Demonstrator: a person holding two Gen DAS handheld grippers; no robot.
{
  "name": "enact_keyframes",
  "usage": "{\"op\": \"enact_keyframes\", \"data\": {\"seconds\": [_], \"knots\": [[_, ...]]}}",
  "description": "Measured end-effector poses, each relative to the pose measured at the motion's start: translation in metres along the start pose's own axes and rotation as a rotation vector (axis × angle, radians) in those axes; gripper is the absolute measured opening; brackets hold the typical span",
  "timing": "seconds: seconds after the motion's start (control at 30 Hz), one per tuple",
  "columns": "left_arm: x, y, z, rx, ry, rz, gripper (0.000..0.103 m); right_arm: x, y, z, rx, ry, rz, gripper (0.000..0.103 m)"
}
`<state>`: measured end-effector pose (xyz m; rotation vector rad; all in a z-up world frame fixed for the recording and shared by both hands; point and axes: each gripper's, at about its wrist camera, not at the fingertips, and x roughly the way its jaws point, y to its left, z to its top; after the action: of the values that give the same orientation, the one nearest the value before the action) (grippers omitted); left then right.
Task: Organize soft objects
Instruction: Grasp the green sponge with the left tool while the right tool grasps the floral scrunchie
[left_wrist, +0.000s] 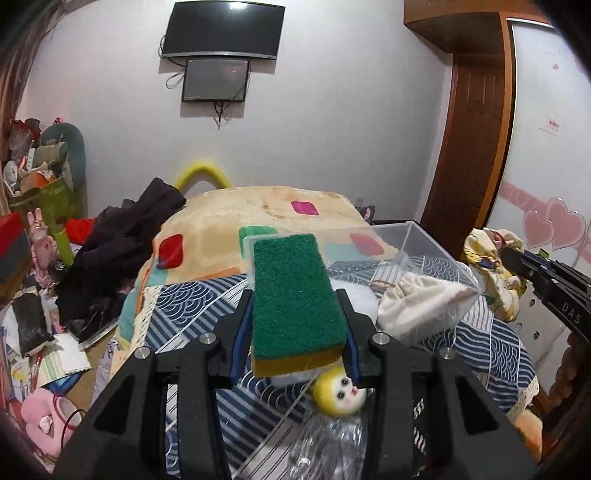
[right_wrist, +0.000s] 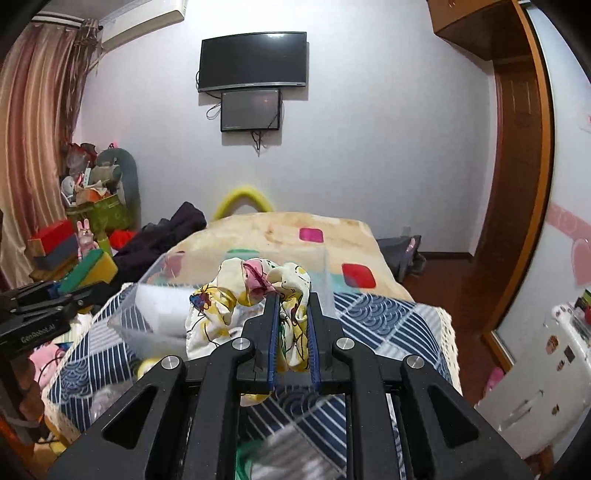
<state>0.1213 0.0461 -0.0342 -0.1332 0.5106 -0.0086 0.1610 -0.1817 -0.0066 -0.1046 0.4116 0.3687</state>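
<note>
My left gripper (left_wrist: 295, 295) is shut on a green and yellow sponge (left_wrist: 293, 291), held lifted above the blue patterned cloth; the same sponge (right_wrist: 90, 271) shows at the left of the right wrist view. My right gripper (right_wrist: 291, 295) is shut on a bunched floral cloth (right_wrist: 229, 306) of yellow, white and pink, seen from the other side as the floral cloth (left_wrist: 491, 254) at the right. A clear plastic box (left_wrist: 413, 236) stands just beyond the sponge, with a cream cloth bundle (left_wrist: 424, 306) inside. In the right wrist view the clear box (right_wrist: 155, 302) lies left of the cloth.
A small yellow doll head (left_wrist: 338, 393) lies below the left gripper beside crinkled clear plastic (left_wrist: 325, 443). The blue patterned cloth (right_wrist: 388, 321) covers the near surface. Behind it is a beige blanket (left_wrist: 258, 206), dark clothes (left_wrist: 122, 251) and clutter (left_wrist: 37, 332) at the left. A wardrobe (left_wrist: 476, 129) stands right.
</note>
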Motion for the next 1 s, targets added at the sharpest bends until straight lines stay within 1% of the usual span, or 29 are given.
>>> {"op": "enact_keyframes", "data": {"seconds": [0.13, 0.27, 0.47, 0.73, 0.83, 0.87, 0.9, 0.93, 1.0], "knots": [[0.02, -0.008, 0.006, 0.023, 0.027, -0.012, 0.041, 0.011, 0.005, 0.002, -0.003, 0.003, 0.008, 0.012], [0.04, -0.02, 0.003, 0.063, 0.064, -0.006, 0.041, 0.023, 0.007, 0.002, -0.005, 0.025, 0.013, 0.012], [0.063, -0.023, 0.003, 0.077, 0.099, 0.0, 0.041, 0.041, 0.009, 0.003, -0.015, 0.062, 0.011, 0.012], [0.088, -0.023, 0.002, 0.08, 0.154, -0.01, 0.041, 0.07, 0.025, 0.002, -0.071, 0.148, 0.027, 0.012], [0.095, -0.024, 0.001, 0.082, 0.18, -0.012, 0.044, 0.078, 0.028, -0.004, -0.093, 0.185, 0.028, 0.013], [0.097, -0.024, 0.0, 0.079, 0.188, -0.014, 0.046, 0.079, 0.028, -0.006, -0.097, 0.192, 0.029, 0.016], [0.097, -0.023, -0.001, 0.073, 0.196, -0.018, 0.053, 0.079, 0.029, -0.008, -0.103, 0.2, 0.031, 0.019], [0.097, -0.022, -0.002, 0.065, 0.201, -0.024, 0.056, 0.078, 0.028, -0.009, -0.107, 0.204, 0.031, 0.021], [0.093, -0.02, -0.002, 0.053, 0.191, -0.028, 0.065, 0.076, 0.025, -0.009, -0.11, 0.211, 0.037, 0.035]]}}
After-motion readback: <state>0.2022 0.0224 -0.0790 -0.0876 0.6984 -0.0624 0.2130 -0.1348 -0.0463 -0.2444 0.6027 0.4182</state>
